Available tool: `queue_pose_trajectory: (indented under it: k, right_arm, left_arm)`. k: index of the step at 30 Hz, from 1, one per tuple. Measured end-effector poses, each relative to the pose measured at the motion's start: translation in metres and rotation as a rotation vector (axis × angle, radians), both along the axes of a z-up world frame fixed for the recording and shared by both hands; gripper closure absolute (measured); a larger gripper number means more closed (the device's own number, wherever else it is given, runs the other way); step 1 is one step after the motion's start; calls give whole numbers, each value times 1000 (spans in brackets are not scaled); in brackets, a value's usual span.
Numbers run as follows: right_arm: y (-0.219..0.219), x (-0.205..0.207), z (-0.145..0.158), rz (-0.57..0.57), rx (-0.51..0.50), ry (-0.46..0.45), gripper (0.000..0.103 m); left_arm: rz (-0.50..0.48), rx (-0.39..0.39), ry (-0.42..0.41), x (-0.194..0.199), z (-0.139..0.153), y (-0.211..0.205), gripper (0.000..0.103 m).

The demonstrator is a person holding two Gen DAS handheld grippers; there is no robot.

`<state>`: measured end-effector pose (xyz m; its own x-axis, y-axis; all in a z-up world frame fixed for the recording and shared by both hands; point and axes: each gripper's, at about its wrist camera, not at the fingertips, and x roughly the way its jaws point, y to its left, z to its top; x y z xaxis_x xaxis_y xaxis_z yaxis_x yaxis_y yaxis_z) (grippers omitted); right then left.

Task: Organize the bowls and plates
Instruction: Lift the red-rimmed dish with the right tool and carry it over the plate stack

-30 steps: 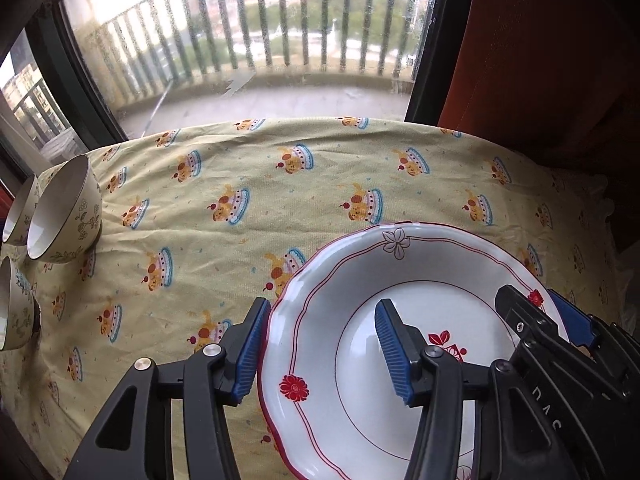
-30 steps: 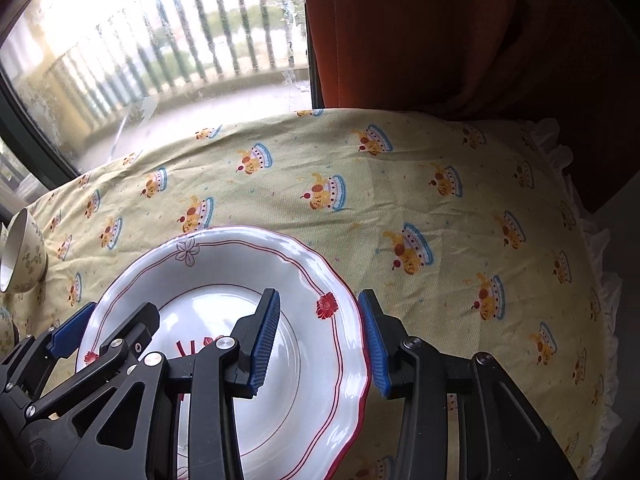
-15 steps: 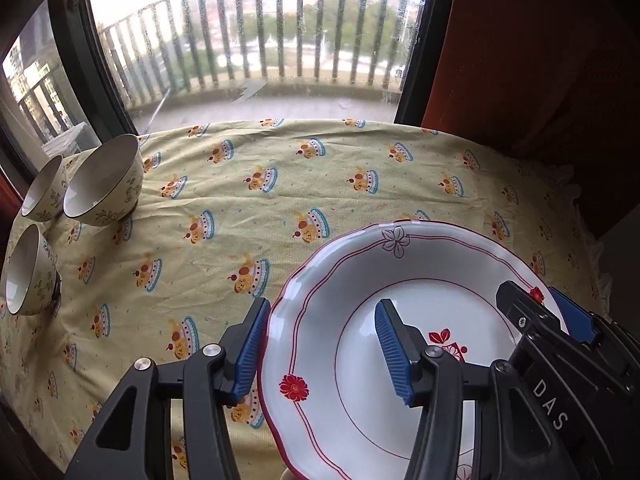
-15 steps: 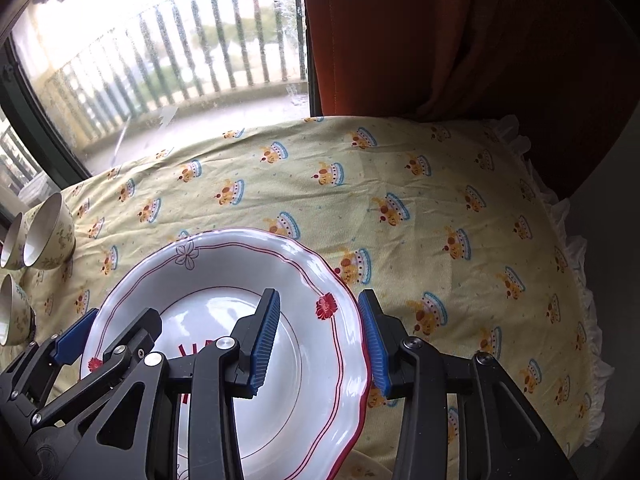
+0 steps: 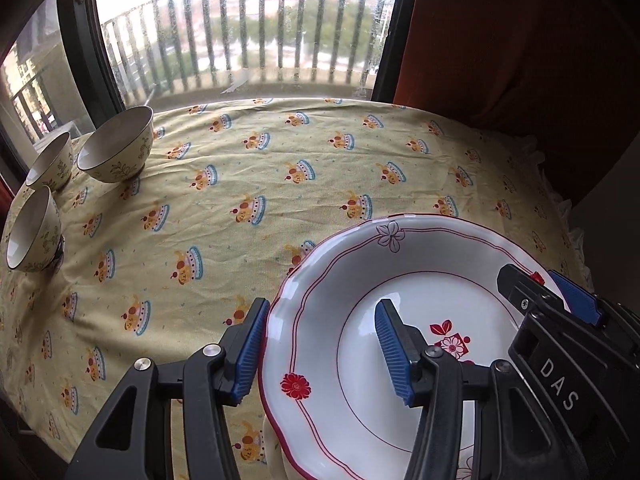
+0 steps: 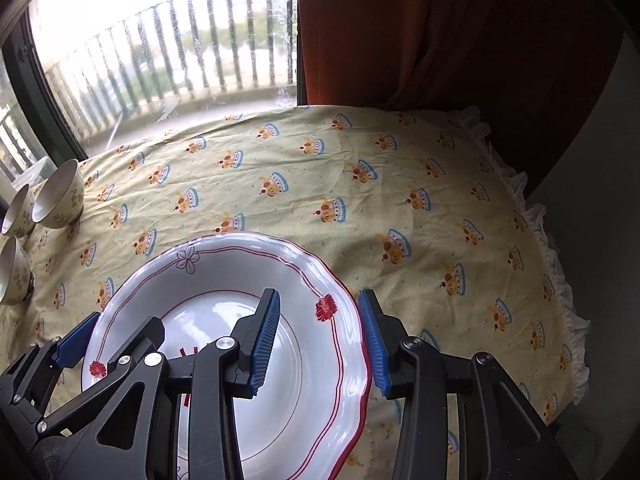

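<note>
Yellow cotton tablecloth (image 5: 280, 184), printed with small cake motifs and edged by a white frill on its right side, covers the table beside a window (image 5: 248, 32) that gives onto a balcony railing; a rust-orange curtain (image 6: 420, 32) hangs to the right of the glass.

Left gripper (image 5: 320, 348) and right gripper (image 6: 316, 336) both reach forward over the near edge of the table, each straddling 1 side of the same plate (image 5: 420, 288). On each gripper, 1 blue-padded finger lies outside the scalloped rim and the other over the plate's well. The jaws stand apart with the rim between them; whether the pads actually press on the porcelain cannot be told.

Count: 1 white plate with red line border and red flower marks, at the near centre-right of the table. A second white rim (image 5: 276, 452) shows just beneath it in the left wrist view. 3 cream bowls (image 5: 116, 148) with leaf sprigs stand upright in a cluster at the far left edge, well apart from the plate.
</note>
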<state>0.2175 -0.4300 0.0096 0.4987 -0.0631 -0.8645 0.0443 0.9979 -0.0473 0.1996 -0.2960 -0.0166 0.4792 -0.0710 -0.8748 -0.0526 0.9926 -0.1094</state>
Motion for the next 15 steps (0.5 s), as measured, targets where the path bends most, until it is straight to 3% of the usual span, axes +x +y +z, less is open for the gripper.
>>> queue_pose_trajectory:
  k: [6,15]
  right_arm:
    - [-5,-31,-2,-25,-8,10,58]
    - [-18,-53,-16,51,-6,40,58]
  left_arm:
    - [-17,-10,27,-28,-7,-7,49]
    - [43,17,65,-53,-22,-26,49]
